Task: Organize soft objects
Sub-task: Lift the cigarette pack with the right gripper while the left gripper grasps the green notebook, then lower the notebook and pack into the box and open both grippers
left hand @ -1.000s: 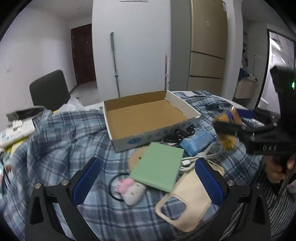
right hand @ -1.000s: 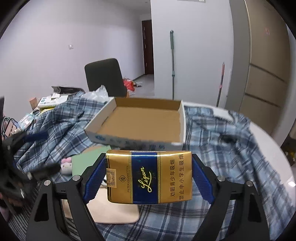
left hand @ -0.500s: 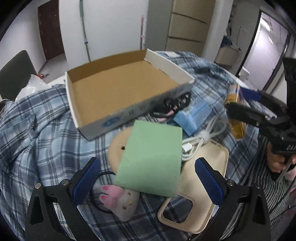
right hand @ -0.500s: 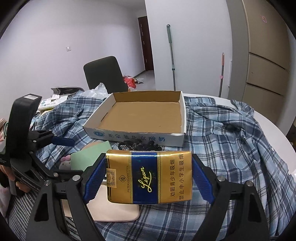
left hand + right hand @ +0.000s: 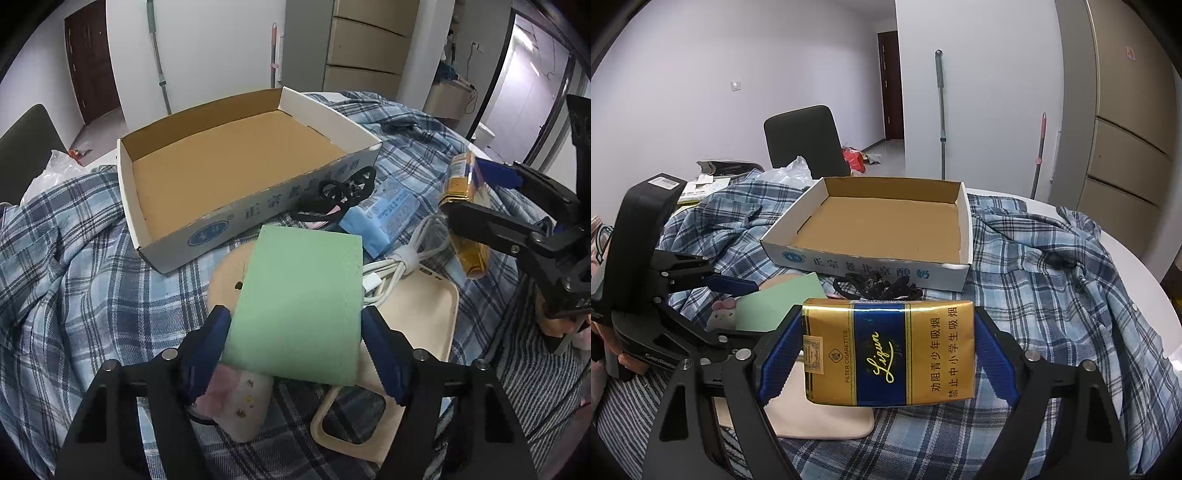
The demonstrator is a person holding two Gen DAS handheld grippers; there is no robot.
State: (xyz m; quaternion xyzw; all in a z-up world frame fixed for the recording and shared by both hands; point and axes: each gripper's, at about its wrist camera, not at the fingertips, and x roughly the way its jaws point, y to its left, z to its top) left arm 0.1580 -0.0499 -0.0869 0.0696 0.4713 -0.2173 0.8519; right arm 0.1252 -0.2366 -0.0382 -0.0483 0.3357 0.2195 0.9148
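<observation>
My left gripper [image 5: 295, 350] is shut on a flat green pad [image 5: 303, 299], its blue pads on both long edges. The pad lies over a beige round piece [image 5: 229, 273] and a pink-and-white plush [image 5: 236, 398]. My right gripper [image 5: 888, 354] is shut on a gold and blue cigarette pack [image 5: 890, 354], held above the plaid cloth; it also shows in the left wrist view [image 5: 465, 218]. An empty cardboard box [image 5: 236, 162] stands behind the pile. A blue tissue pack [image 5: 384, 218], a black hair tie [image 5: 340, 192], a white cable [image 5: 402, 266] and a beige phone case [image 5: 417, 325] lie nearby.
A blue plaid shirt [image 5: 1052, 273] covers the round white table [image 5: 1137, 266]. A black chair [image 5: 805, 140] stands behind the table. Papers [image 5: 701, 184] lie at the far left. A mop [image 5: 942, 110] leans on the wall.
My left gripper has moved down and forward and closed on the green pad. The right gripper keeps the cigarette pack and has barely moved.
</observation>
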